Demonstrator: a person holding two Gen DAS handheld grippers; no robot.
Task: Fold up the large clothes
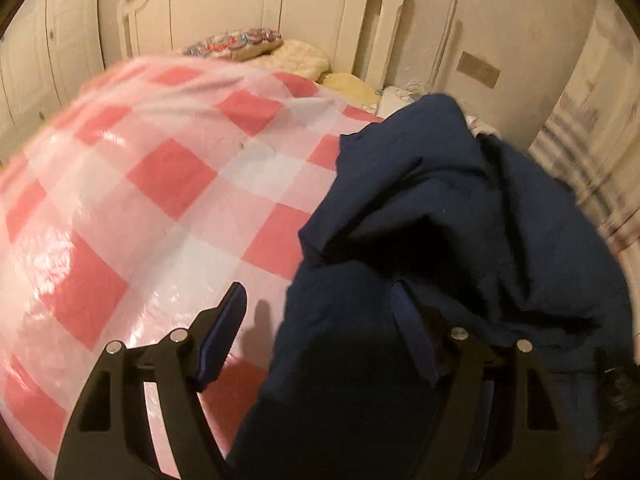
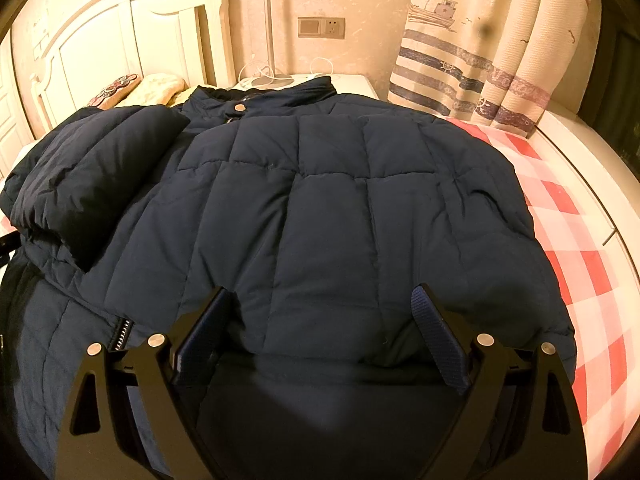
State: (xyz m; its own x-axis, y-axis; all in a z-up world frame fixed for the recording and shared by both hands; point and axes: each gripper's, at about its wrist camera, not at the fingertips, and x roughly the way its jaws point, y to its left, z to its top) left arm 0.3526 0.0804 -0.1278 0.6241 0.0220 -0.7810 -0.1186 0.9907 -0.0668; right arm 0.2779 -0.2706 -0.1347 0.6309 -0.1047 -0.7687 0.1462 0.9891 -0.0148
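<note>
1. The bed point(image 2: 568, 240), under its pink-and-white checked cover, carries the whole job; keep the fold low and flat on it, and use the bare checks to the left of your left gripper point(image 1: 320, 320) as spare room, not as somewhere to drag cloth

2. The navy padded jacket point(image 2: 320, 200) lies front-up straight ahead of and beneath your right gripper point(image 2: 324, 320), collar point(image 2: 280, 96) at the far end, hem nearest you. It fills nearly all the ground between and beyond that gripper's fingers. In the left wrist view the same jacket bunches up just right of centre, its near edge running between the left gripper's fingers and covering the right-hand one

3. The left sleeve point(image 2: 100, 176) is already laid across the chest, ahead and to the left of your right gripper. My reading is that the opposite side comes next: bring it in to meet that sleeve so both edges run parallel, and press out trapped air as you go, since the padding will spring back

4. Right gripper: spread wide, hovering over the lower front panel, pinching nothing

5. Left gripper: spread too, with cloth between the fingers but no pad visibly pressing on it. Take a deep bite of the puffy fabric before lifting; a shallow pinch is likely to slip
</note>
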